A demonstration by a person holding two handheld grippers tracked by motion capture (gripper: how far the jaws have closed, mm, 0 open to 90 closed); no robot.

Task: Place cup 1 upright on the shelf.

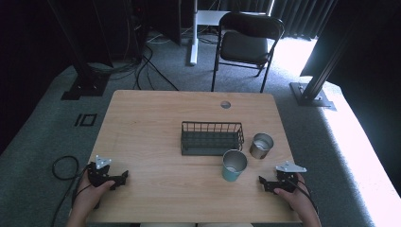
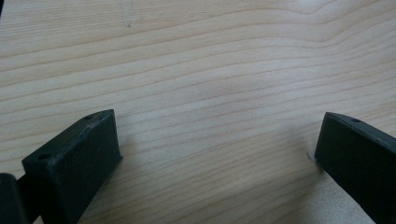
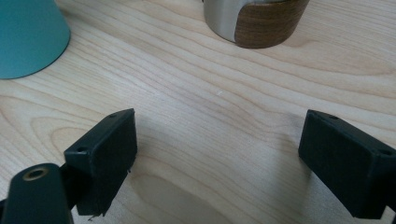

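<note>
A teal cup (image 1: 234, 165) stands upright on the wooden table (image 1: 156, 123), just in front of a black wire basket (image 1: 211, 137). A steel cup with a wood-look band (image 1: 261, 145) stands to the basket's right. My left gripper (image 1: 124, 177) rests near the table's front left corner, open, with bare wood between its jaws (image 2: 217, 140). My right gripper (image 1: 261, 182) sits near the front right corner, open and holding nothing (image 3: 217, 140). In the right gripper view the teal cup (image 3: 28, 37) is at upper left and the steel cup (image 3: 254, 21) at the top.
A round cable hole (image 1: 225, 104) is in the table's far edge. A black folding chair (image 1: 246, 42) stands beyond the table. Cables (image 1: 64, 168) lie on the floor at the left. Dark frame legs (image 1: 314, 85) stand at both far sides.
</note>
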